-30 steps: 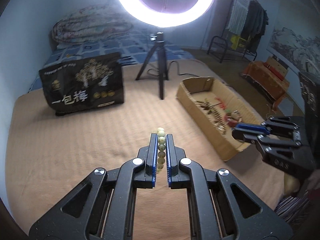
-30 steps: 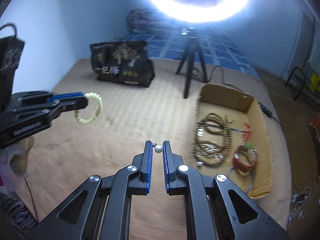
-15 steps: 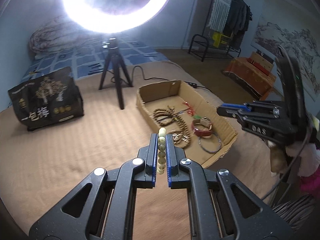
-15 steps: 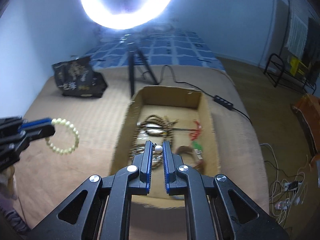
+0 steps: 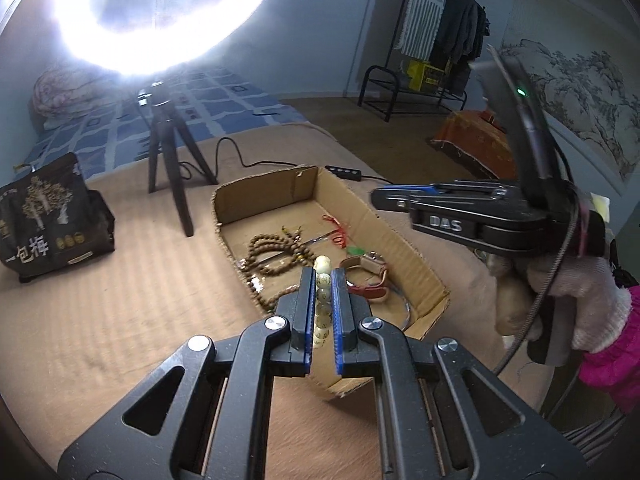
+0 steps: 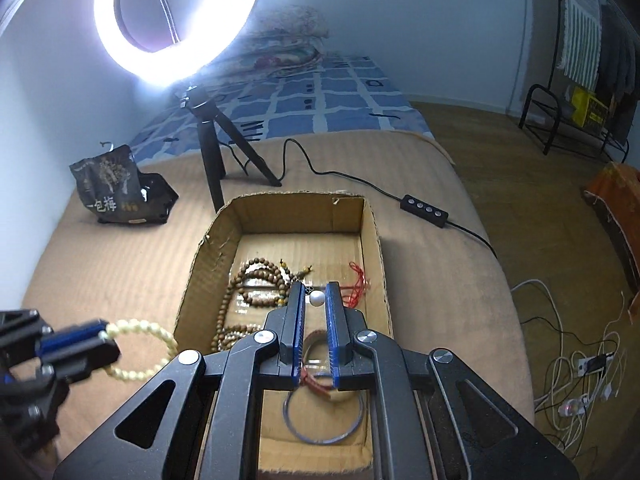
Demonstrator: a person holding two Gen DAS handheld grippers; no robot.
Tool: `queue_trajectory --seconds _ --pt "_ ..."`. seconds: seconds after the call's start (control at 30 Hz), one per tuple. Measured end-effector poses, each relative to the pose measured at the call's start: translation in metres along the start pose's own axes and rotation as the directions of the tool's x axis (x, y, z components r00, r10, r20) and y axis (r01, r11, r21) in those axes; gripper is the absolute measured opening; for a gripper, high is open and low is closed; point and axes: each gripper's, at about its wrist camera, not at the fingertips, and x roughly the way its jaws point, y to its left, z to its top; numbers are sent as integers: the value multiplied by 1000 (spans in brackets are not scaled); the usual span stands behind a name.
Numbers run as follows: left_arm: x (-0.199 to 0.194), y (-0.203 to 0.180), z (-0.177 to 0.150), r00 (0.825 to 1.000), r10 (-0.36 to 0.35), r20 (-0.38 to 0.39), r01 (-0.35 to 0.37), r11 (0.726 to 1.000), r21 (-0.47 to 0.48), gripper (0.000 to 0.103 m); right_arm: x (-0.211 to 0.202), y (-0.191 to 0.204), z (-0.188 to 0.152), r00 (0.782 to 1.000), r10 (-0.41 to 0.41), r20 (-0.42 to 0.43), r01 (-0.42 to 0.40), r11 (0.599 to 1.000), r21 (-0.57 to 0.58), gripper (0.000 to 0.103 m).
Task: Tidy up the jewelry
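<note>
Jewelry bound for the shallow brown cardboard box [image 6: 372, 240] is now poised over it: within the last second both grippers swung in from the open tan blanket of the bed [image 6: 120, 248] to the box near its right edge. The left gripper [image 5: 323, 280] is pinching a pale cream beaded bracelet [image 5: 322, 280], whose loop hangs just outside the box's left wall in the right wrist view [image 6: 140, 326]. The right gripper [image 6: 316, 298] is pressed onto a small white pearl bead [image 6: 317, 298] with a dark bit of wire at its side, held above the box's middle. That shift suggests both pieces are about to be dropped among the brown wooden prayer beads [image 6: 256, 284], the red knotted cord [image 6: 356, 284], the red-brown leather strap bracelet [image 5: 366, 280] and the thin grey metal bangle [image 6: 324, 420] already inside.

Much stays unclear. What the pearl hangs from cannot be made out, and the right gripper's body covers the near part of the box. The bracelet's lower loop is hidden behind the left gripper in its own view. Glare from the white ring light [image 6: 176, 20] on its black tripod [image 6: 212, 148] washes out the wall behind.
</note>
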Motion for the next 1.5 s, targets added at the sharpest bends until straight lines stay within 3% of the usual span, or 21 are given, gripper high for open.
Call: queue_trajectory --seconds 0.6,0.63,0.7,0.77,0.83,0.9,0.97,1.1,1.2,1.5 --pt "19 -13 2 999 3 -38 -2 1000 20 5 23 -4 9 1000 -4 -18 4 1000 7 9" --pt "19 -14 2 999 8 -37 -7 1000 23 5 23 -4 9 1000 -5 -20 5 1000 7 11" --pt "21 -14 2 999 16 -41 -15 1000 28 6 22 -3 9 1000 -10 -17 10 1000 4 25" --pt "21 -15 2 999 24 -45 -22 999 29 6 21 -2 9 1000 -28 -5 28 1000 0 54" --pt "23 -14 2 998 33 -51 -32 999 25 16 18 -2 9 999 -40 11 40 999 5 63" --pt "22 -10 2 998 51 -44 -51 999 13 45 17 -3 9 999 -36 10 35 999 14 63" --pt "20 -6 0 998 63 -31 -63 998 -2 51 17 -5 10 1000 -30 9 30 999 25 63" --pt "21 -1 0 997 67 -41 -68 998 -18 53 17 -6 9 999 -47 4 47 999 26 66" --pt "22 -1 0 994 93 -50 -93 996 -12 66 17 -5 8 999 -48 0 48 998 32 70" --pt "16 -2 -1 988 143 -57 -143 990 -6 68 12 0 8 998 -60 -2 60 998 34 70"
